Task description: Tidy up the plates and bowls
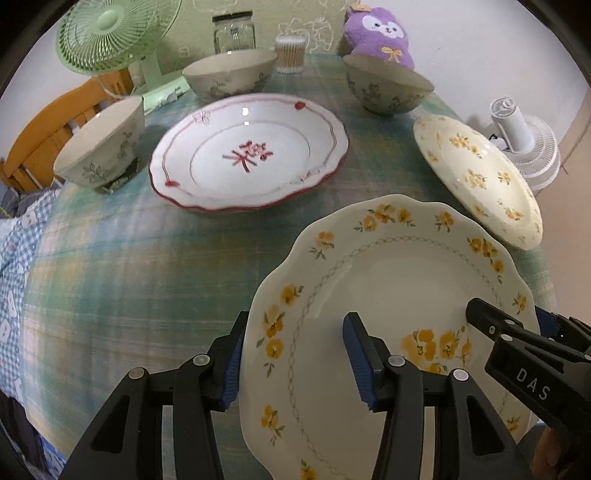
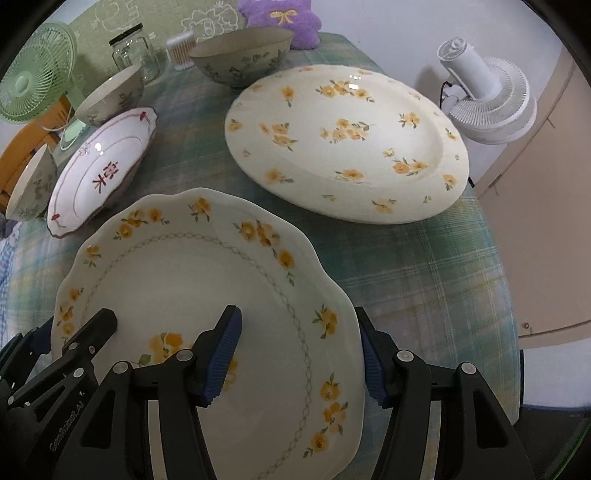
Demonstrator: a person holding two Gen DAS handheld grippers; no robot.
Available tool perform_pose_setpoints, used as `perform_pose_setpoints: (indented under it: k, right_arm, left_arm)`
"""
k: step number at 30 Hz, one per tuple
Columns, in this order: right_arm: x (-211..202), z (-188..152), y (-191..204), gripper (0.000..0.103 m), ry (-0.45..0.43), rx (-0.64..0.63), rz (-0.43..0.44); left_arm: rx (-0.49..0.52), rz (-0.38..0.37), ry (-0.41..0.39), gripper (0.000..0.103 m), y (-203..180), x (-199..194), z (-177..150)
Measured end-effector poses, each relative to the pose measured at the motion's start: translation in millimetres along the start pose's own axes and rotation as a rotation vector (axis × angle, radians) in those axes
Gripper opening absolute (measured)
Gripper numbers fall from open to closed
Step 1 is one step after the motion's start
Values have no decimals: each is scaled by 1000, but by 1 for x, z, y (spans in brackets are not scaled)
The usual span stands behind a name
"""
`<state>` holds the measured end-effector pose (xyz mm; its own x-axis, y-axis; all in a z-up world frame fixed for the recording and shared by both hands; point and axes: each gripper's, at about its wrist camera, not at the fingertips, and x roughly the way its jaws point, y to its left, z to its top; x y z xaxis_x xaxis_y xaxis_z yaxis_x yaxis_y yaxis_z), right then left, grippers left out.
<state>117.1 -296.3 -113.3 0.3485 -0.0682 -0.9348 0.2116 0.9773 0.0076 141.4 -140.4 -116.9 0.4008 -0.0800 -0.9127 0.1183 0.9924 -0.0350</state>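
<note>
A scalloped cream plate [image 1: 391,295] with yellow flowers and a grey chain border is held at two opposite edges above a green plaid tablecloth [image 1: 122,266]. The left gripper [image 1: 295,363] is seen with one blue pad [image 1: 360,363] on the inner face of the plate and the other under its left rim, so its jaws are clamped on that rim. The right gripper [image 2: 301,354] is set the same way on the opposite rim, one blue pad [image 2: 221,360] lying on the plate's upper face and the other beyond the edge; its jaws are likewise closed on the plate. Whether the plate is touching the cloth cannot be told. To the right of it, a round cream plate [image 2: 347,144] with scattered yellow flowers lies near the table's right edge, apart from the held plate. To the left, a white plate [image 1: 249,155] with a red rim and a red mark at its centre rests on the cloth. Three grey-green bowls with leaf patterns are noted: one [image 1: 101,147] at the left, one [image 1: 231,74] behind the red-rimmed plate, one [image 1: 386,86] at the back right. At the back a green fan [image 1: 118,35], a glass jar [image 1: 234,31], a tub of cotton swabs [image 1: 290,53] and a purple plush toy [image 1: 378,33] are recorded. A white fan [image 2: 484,99] stands off the table's right side.
</note>
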Motion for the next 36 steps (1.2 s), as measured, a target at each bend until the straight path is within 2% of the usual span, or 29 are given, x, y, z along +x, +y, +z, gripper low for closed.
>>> perform_pose_setpoints:
  k: [6, 8, 10, 11, 13, 16, 19, 28, 36]
  right_arm:
    - [3, 4, -3, 67, 10, -58, 43]
    - [2, 6, -5, 68, 11, -67, 59]
    - [-5, 10, -6, 78, -16, -78, 54]
    - [-11, 11, -6, 78, -33, -77, 51]
    - [-22, 13, -7, 78, -55, -67, 28]
    - [-39, 18, -7, 78, -75, -46, 13]
    - [-59, 20, -8, 78, -125, -8, -22]
    - [-99, 34, -23, 78, -214, 81, -42]
    - [-90, 67, -54, 78, -224, 56, -46]
  left_arm:
    - [-46, 35, 13, 54, -5, 3, 1]
    - [-61, 31, 28, 59, -5, 2, 0]
    - [-71, 12, 26, 67, -6, -3, 0]
    - [-60, 3, 19, 71, -8, -9, 2]
    - [-31, 16, -6, 72, -14, -19, 4]
    - [8, -5, -46, 73, -17, -37, 9]
    - [36, -24, -94, 78, -20, -51, 18]
    - [69, -51, -160, 80, -37, -87, 50]
    - [66, -53, -162, 79, -67, -70, 76]
